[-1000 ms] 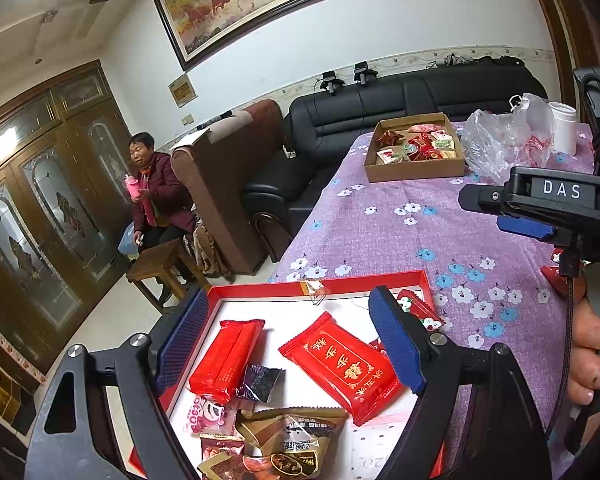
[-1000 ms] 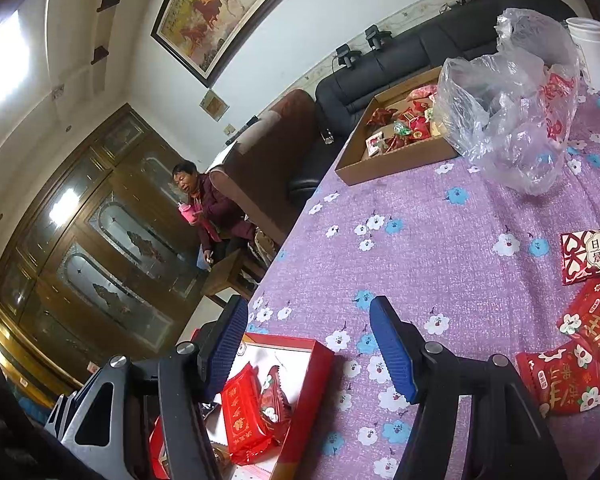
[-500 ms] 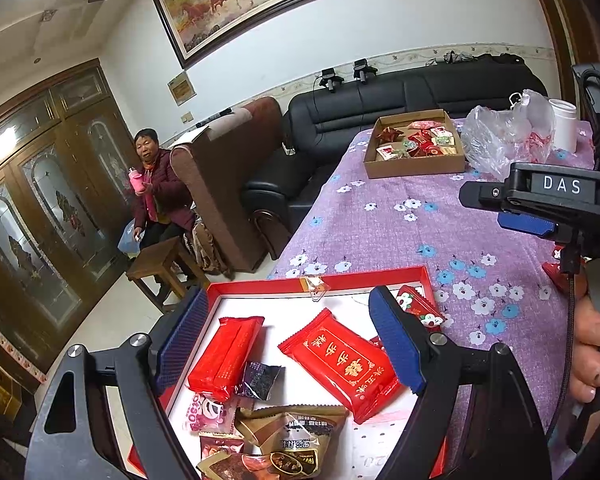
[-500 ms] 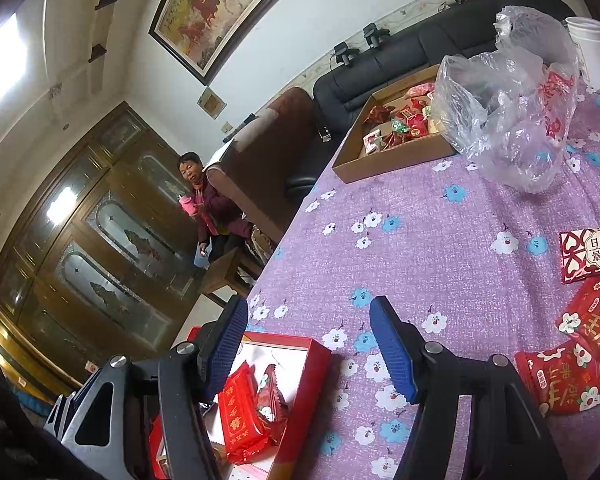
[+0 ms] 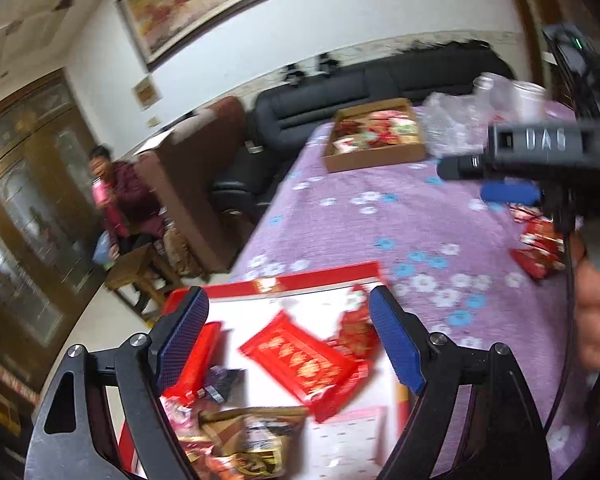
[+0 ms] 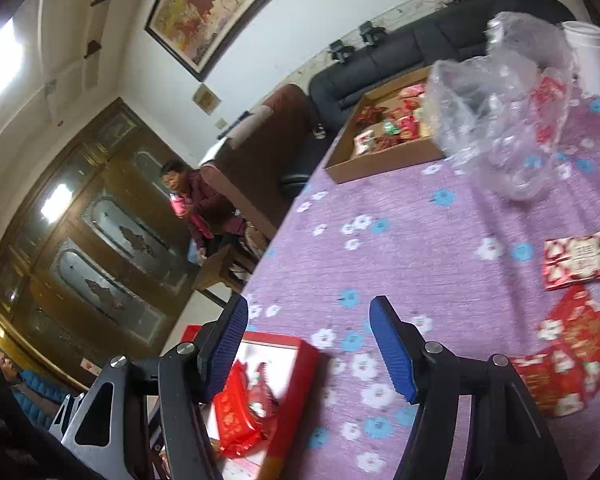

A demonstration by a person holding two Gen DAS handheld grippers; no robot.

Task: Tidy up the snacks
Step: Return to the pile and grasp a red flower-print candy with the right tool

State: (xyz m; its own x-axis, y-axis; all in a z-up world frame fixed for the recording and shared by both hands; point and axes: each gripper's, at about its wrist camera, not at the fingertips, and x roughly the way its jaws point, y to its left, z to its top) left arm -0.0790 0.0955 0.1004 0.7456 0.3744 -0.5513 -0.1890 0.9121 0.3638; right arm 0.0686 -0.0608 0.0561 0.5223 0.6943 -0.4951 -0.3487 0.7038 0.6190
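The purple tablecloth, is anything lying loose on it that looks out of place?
Yes. Several red snack packets lie scattered on the tablecloth, outside the red box and the cardboard tray. A crumpled clear plastic bag sits beside that tray.

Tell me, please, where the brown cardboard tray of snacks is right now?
The brown cardboard tray sits at the table's far end near the black sofa, with the clear plastic bag immediately to its right in both views.

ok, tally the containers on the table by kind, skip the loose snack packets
red box, snacks inside: 1
cardboard tray, snacks inside: 1
clear plastic bag: 1
white tub: 1
Total: 4
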